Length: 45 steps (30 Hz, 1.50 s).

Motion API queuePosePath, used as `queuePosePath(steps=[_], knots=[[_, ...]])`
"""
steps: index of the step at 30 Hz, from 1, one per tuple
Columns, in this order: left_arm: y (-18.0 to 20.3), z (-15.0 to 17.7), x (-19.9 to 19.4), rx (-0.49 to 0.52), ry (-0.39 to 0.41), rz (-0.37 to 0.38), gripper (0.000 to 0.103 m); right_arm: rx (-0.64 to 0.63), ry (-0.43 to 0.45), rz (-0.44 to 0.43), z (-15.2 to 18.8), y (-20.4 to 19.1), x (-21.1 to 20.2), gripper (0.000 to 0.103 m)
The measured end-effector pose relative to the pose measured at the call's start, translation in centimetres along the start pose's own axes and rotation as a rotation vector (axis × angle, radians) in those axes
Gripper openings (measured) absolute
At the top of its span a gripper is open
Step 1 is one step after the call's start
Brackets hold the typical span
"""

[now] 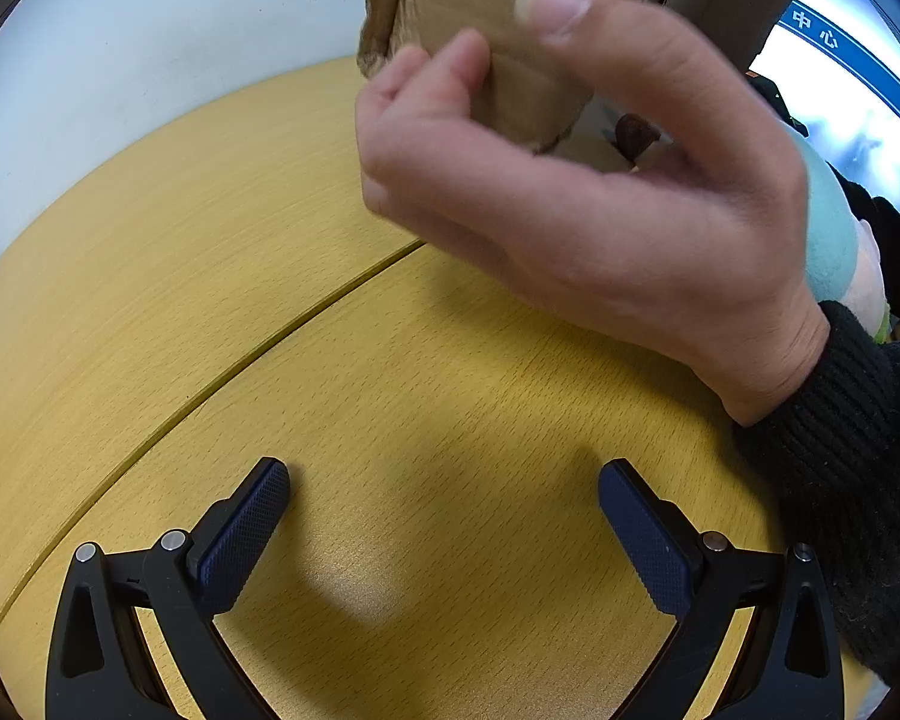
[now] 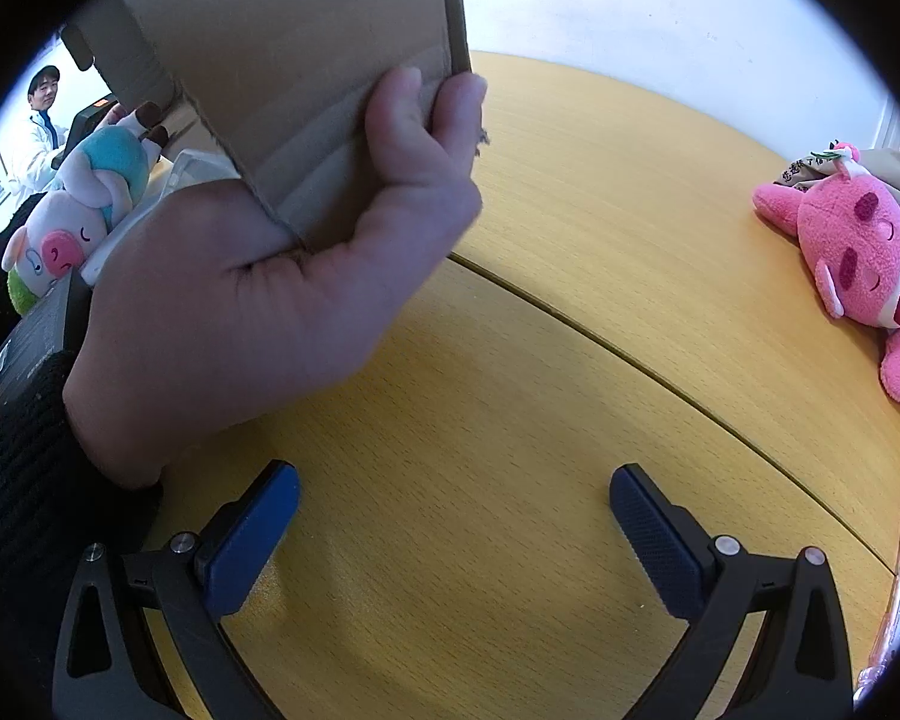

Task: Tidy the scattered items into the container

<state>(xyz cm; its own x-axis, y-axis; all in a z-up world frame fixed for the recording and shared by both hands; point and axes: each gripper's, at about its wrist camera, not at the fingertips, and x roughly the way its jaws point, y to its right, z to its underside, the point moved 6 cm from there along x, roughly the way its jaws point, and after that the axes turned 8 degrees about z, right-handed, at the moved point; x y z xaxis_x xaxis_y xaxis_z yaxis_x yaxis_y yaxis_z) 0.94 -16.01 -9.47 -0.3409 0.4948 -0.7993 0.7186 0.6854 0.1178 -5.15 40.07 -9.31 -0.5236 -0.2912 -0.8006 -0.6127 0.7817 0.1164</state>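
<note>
Left gripper [image 1: 444,498]: fingers spread wide, nothing between them, held low over the yellow wooden table [image 1: 330,420]. Right gripper [image 2: 455,501]: same, spread apart, nothing gripped, over the table [image 2: 510,396] near its seam. Just beyond the grippers a bare hand [image 1: 570,180] in a black knit sleeve is seen, and the cardboard box [image 1: 510,30] is gripped by it at a flap; in the right wrist view the hand [image 2: 270,300] is wrapped around the lower edge of the box [image 2: 306,60], which is held tilted above the table. Whether the box touches the table cannot be told. A pink plush toy [image 2: 864,258] is laid near the table's right edge, with a pink pen [image 2: 897,576] nearer along that edge. A teal-and-pink plush toy [image 2: 84,204] is seen at the left, behind the hand, beside a black case [image 2: 36,336]; it also shows at the right of the left wrist view [image 1: 834,234]. A person in white [image 2: 39,120] is seen far back left.
</note>
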Motion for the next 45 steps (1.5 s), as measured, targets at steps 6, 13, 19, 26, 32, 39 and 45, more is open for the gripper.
queuePosePath(steps=[6, 13, 19, 26, 32, 39, 45], knots=[[0.09, -0.08, 0.06, 0.000, 0.000, -0.001, 0.103, 0.000, 0.000, 0.000, -0.04, -0.01, 0.03, 0.103], [0.15, -0.17, 0.10, -0.001, 0.000, -0.001, 0.103, 0.000, 0.000, 0.000, -0.04, 0.00, 0.04, 0.103], [0.14, -0.12, 0.01, -0.001, 0.000, -0.001, 0.103, 0.000, 0.000, 0.000, -0.01, -0.02, 0.02, 0.103], [0.23, -0.22, 0.12, -0.002, 0.000, -0.002, 0.103, -0.001, 0.001, 0.000, 0.04, -0.05, 0.01, 0.103], [0.06, -0.05, -0.09, -0.002, 0.000, -0.002, 0.103, -0.001, 0.001, 0.000, -0.06, 0.02, 0.11, 0.103], [0.17, -0.10, -0.05, -0.002, 0.000, -0.003, 0.103, -0.001, 0.001, 0.000, 0.02, -0.02, 0.06, 0.103], [0.18, -0.18, 0.00, -0.003, 0.000, -0.003, 0.103, -0.002, 0.001, 0.000, 0.11, -0.19, -0.07, 0.103]])
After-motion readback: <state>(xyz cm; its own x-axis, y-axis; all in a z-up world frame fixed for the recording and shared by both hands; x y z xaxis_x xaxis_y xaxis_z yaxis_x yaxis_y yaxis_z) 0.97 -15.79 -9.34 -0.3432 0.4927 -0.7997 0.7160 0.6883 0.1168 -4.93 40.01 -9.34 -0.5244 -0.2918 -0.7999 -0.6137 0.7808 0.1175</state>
